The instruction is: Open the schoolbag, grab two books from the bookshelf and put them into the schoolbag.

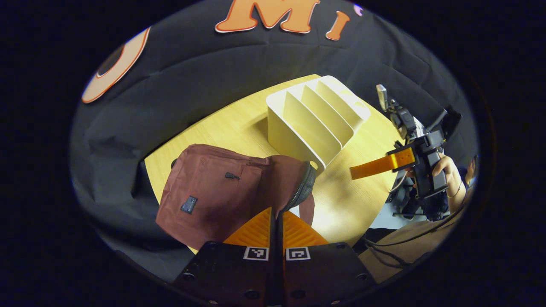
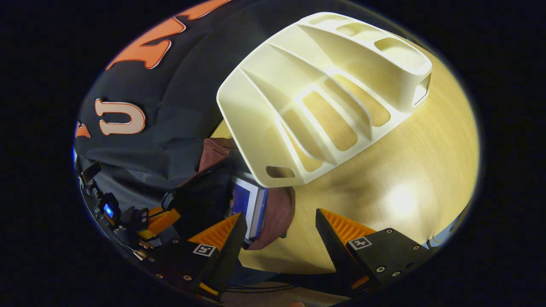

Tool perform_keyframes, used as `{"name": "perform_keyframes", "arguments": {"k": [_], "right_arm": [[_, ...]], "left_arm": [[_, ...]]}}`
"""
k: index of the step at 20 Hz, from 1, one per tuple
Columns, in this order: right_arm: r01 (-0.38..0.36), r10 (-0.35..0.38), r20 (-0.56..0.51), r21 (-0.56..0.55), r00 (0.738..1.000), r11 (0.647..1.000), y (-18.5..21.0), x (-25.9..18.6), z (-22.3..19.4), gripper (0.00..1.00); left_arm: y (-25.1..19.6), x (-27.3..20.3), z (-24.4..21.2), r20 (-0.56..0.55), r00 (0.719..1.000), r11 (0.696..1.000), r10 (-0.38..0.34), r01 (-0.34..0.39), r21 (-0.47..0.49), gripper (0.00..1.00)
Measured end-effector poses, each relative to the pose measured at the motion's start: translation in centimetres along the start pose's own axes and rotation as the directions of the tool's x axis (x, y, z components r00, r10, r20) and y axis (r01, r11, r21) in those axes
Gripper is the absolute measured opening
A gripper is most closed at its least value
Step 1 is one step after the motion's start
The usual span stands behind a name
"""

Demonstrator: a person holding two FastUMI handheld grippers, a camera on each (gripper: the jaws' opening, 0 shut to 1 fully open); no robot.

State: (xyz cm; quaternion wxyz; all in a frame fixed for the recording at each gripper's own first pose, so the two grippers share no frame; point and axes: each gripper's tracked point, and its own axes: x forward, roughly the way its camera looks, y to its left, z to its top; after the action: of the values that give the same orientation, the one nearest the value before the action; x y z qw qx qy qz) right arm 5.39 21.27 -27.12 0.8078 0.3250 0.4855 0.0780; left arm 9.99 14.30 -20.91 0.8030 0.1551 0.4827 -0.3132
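Schoolbag: soft, floppy cloth. Left gripper, fingers together, pinches its zipper edge just ahead. Right gripper gapes empty; books already inside.

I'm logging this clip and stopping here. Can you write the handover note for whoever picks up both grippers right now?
Left gripper: shut, apparently pinching the schoolbag's zipper edge, holding the mouth open.
Right gripper: open, holding nothing, above the table near the bag.
Bookshelf: its slots look empty.
Books: a blue-covered one shows inside the bag's mouth; I can't tell whether both are in.
Done: bag opened, at least one book in.
Left: confirm the second book is inside.
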Motion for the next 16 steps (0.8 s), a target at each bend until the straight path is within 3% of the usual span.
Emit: {"name": "perform_keyframes", "arguments": {"k": [3, 6, 8, 10, 12, 15, 16], "right_arm": [[0.012, -0.015, -0.046, -0.066, 0.999, 0.998, -3.0, -2.9, 1.3, 0.96], [0.036, -0.043, -0.060, -0.122, 0.997, 0.992, -5.9, -5.3, 2.9, 0.96], [0.055, -0.065, -0.057, -0.166, 0.996, 0.985, -7.5, -6.7, 3.6, 0.96], [0.057, -0.068, -0.048, -0.210, 0.996, 0.976, -8.2, -8.1, 4.3, 0.98], [0.063, -0.073, -0.029, -0.255, 0.997, 0.965, -8.5, -9.1, 5.3, 0.98], [0.065, -0.070, -0.004, -0.316, 0.998, 0.946, -8.6, -10.5, 6.2, 0.98], [0.055, -0.059, -0.001, -0.330, 0.998, 0.943, -8.3, -10.7, 6.4, 0.98]], "left_arm": [[-1.7, 0.7, -1.0, -0.015, 0.999, 0.994, 0.041, -0.042, -0.100, 0.02], [-4.4, 1.9, -2.1, -0.023, 0.998, 0.977, 0.059, -0.062, -0.203, 0.11], [-6.5, 3.0, -2.4, -0.007, 0.997, 0.962, 0.073, -0.073, -0.264, 0.23], [-8.0, 4.0, -2.5, 0.012, 0.995, 0.943, 0.103, -0.093, -0.318, 0.45], [-9.4, 4.4, -2.6, 0.044, 0.990, 0.920, 0.136, -0.110, -0.377, 0.47], [-12.7, 5.0, -1.1, 0.134, 0.983, 0.876, 0.123, -0.044, -0.481, 0.96], [-13.0, 5.1, -0.8, 0.150, 0.978, 0.871, 0.146, -0.055, -0.488, 1.00]]}}
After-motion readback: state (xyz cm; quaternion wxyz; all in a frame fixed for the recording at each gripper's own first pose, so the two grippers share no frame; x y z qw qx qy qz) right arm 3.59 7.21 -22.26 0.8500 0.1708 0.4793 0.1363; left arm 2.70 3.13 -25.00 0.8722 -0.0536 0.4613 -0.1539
